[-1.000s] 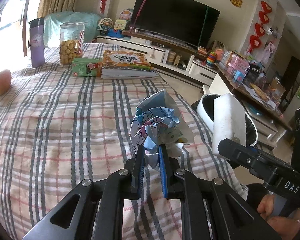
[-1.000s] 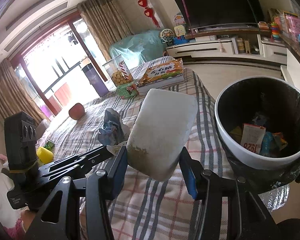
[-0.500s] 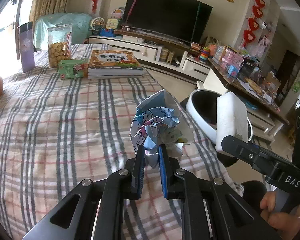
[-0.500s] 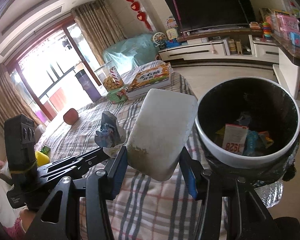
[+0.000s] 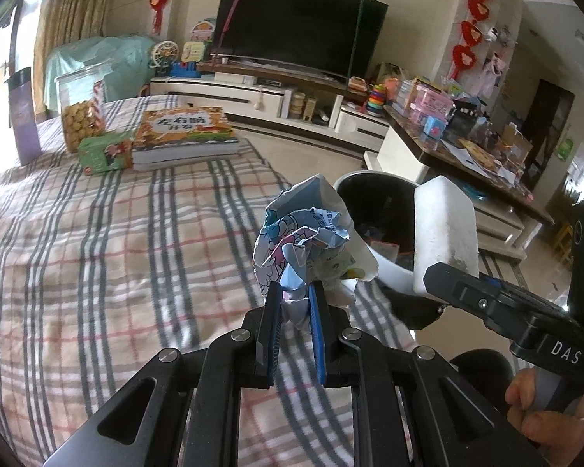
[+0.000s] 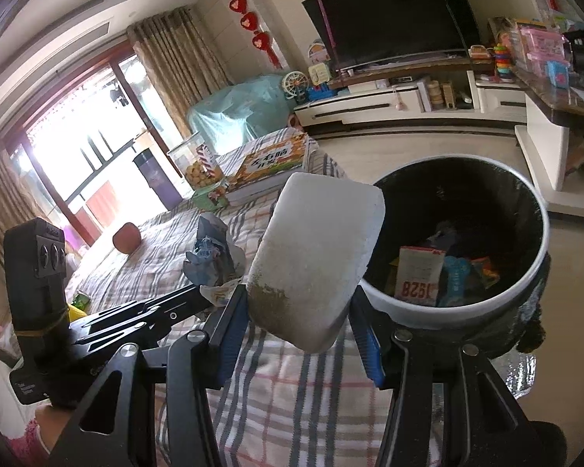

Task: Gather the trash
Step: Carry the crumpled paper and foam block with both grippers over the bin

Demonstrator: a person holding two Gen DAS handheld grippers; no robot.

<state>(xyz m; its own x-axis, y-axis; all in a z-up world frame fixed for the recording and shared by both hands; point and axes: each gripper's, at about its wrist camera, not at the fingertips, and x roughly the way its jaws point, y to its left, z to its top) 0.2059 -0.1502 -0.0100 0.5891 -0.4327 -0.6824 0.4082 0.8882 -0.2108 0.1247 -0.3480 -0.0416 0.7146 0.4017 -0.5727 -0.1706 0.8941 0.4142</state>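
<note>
A big dark television stands on a long white cabinet against the cream wall far beyond the fingers. Red hanging ornaments dot that wall. Up and left of the fingers, brown curtains frame a bright, red-framed window, daylight pouring in. A cluttered side counter runs along the right, above pale floor.

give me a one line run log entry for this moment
left gripper: shut on crumpled wrapper | right gripper: shut on foam block | bin: beside table, not reached
</note>
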